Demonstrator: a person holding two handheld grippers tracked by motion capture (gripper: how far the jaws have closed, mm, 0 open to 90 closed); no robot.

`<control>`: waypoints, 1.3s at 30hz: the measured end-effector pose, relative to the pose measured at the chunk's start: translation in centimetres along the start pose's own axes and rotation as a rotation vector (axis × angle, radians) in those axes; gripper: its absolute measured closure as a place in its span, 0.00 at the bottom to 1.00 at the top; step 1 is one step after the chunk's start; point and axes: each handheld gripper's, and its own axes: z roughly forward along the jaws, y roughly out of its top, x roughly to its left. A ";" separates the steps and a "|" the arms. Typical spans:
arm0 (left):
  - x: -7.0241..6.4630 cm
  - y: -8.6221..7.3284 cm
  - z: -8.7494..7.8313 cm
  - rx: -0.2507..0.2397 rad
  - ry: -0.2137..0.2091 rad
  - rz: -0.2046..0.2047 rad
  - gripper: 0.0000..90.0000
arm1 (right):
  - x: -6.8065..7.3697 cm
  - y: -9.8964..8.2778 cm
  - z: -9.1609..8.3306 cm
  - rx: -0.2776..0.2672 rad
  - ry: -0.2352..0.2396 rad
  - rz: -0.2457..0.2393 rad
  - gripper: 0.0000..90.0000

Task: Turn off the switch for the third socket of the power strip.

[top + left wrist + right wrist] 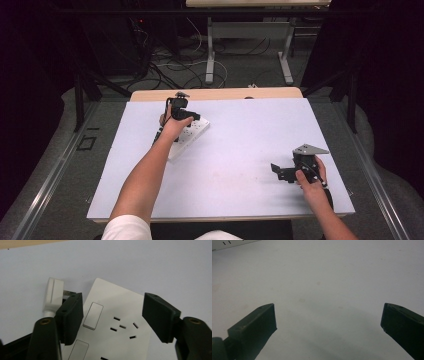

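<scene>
A white power strip [194, 131] lies flat on the white table top [250, 135], left of centre. In the left gripper view its face [112, 302] shows two rocker switches and several plug slots. A white plug [52, 296] lies on the table against the strip's edge, partly hidden behind one jaw. My left gripper [181, 112] [112, 313] hovers just above the strip, open, with nothing pinched between its pads. My right gripper [280, 171] [328, 320] is held low over bare table at the front right, open and holding nothing. The strip's edge [234, 245] shows far off in the right gripper view.
A wooden strip [215, 94] borders the table's far edge. Beyond it are cables [170, 65] on the floor and the legs of another desk [210, 50]. Bare white surface lies between the two grippers.
</scene>
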 end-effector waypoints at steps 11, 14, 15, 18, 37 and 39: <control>-0.5 -0.3 -0.9 -0.004 0.004 0.058 0.25 | 0.0 0.0 0.0 0.001 -0.004 -0.004 0.00; -0.6 -0.2 -1.3 -0.002 0.021 0.095 0.25 | 0.1 0.0 0.0 -0.007 -0.008 -0.006 0.00; -0.6 -0.2 -1.4 -0.002 0.018 0.100 0.25 | 0.1 0.0 0.0 -0.007 -0.008 -0.005 0.00; -0.8 -0.3 -1.7 0.007 0.023 0.113 0.25 | 0.1 0.0 0.0 -0.006 -0.008 -0.006 0.00; -2.6 -0.5 -4.4 -0.022 -0.041 0.140 0.10 | 0.1 0.1 -0.1 -0.001 -0.002 -0.002 0.00; -2.8 -0.6 -4.7 -0.027 -0.057 0.142 0.07 | 0.1 0.1 -0.2 -0.002 -0.003 -0.002 0.00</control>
